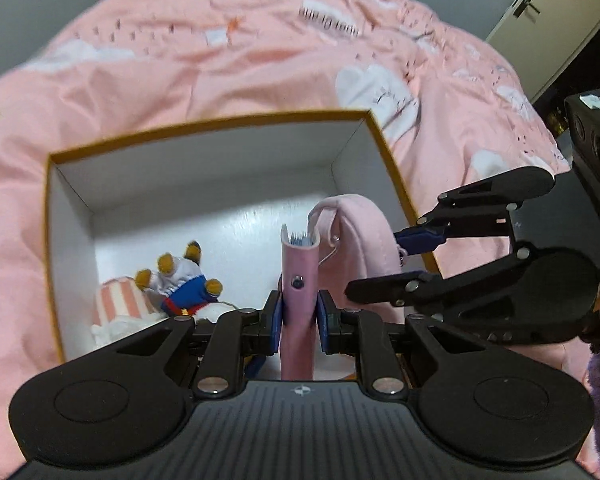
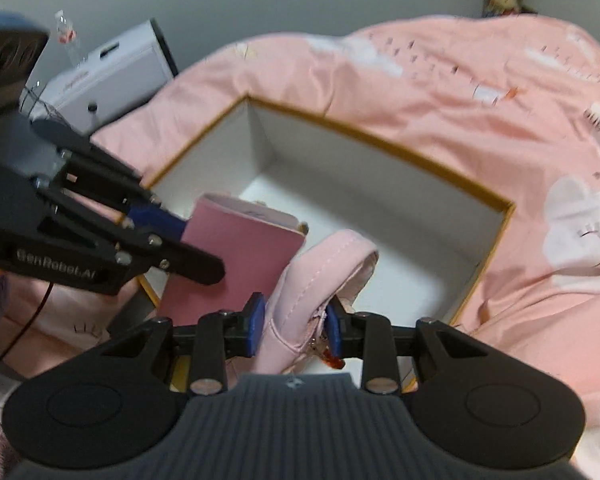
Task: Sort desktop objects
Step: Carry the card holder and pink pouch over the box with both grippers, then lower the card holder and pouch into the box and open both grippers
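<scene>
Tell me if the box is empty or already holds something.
Not empty. The box already holds a small plush toy lying on its white floor, in the left wrist view.

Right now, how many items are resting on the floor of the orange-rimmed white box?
1: a small plush bear toy in blue and white, in the box's near-left corner in the left wrist view. More may hide behind the grippers.

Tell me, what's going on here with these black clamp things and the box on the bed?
A person is tidying things into an open box on a pink bedcover, with a hand-held gripper in each hand. The left gripper has its jaws shut on a pink notebook; the right gripper is shut on a pale pink pouch. Both hang over the box. A small plush toy already lies inside.
</scene>
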### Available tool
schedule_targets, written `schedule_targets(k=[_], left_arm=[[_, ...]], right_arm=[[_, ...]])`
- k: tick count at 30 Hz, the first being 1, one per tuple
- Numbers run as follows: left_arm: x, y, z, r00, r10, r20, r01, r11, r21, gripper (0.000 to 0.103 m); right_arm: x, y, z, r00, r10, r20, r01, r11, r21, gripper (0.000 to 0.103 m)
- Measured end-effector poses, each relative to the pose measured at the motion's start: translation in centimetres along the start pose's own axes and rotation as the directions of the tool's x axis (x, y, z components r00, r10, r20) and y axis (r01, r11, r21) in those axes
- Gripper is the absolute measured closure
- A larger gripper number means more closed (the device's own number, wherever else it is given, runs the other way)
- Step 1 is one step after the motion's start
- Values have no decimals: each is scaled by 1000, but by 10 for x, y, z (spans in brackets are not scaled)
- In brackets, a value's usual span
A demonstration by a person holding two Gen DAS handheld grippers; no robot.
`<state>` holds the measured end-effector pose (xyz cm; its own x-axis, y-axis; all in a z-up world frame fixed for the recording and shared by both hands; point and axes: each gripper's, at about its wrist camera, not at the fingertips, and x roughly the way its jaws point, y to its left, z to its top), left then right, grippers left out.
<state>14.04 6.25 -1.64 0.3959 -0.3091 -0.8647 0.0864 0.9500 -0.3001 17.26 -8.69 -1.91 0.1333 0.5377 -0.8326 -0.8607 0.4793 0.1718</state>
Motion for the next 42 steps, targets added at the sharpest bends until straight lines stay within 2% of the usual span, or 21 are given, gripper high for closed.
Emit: schedule_targets(k=[7,16,22,27,33,36,42], left_arm=[[40,14,8,992,22,-123,-29,998,-57,83],[63,41,5,985,-11,-171,-27,975,-221,83],[62,54,-1,989,-35,-141,-11,951,-310,82],[49,57,-7,995,-32,-94,0,946,-323,80],[44,66,-15,998,-31,-60,7,933,-359,80],[50,68,-17,998,-37,-44,17,922,-386,80],[54,62,-17,1000,-20,-24,9,929,-370,80]], right_arm=[[36,-15,2,994,51,-97,-47,998,42,69],[64,-24,2,986,116,-120,-103,989,108,69],[72,-26,4,982,157,-102,-142,980,136,70],[73,-29,5,980,183,-82,-167,971,172,70],[81,-44,3,962,273,-26,-251,916,313,74],[82,-40,3,971,236,-35,-215,930,299,74],[79,-39,0,981,191,-29,-176,946,274,72]])
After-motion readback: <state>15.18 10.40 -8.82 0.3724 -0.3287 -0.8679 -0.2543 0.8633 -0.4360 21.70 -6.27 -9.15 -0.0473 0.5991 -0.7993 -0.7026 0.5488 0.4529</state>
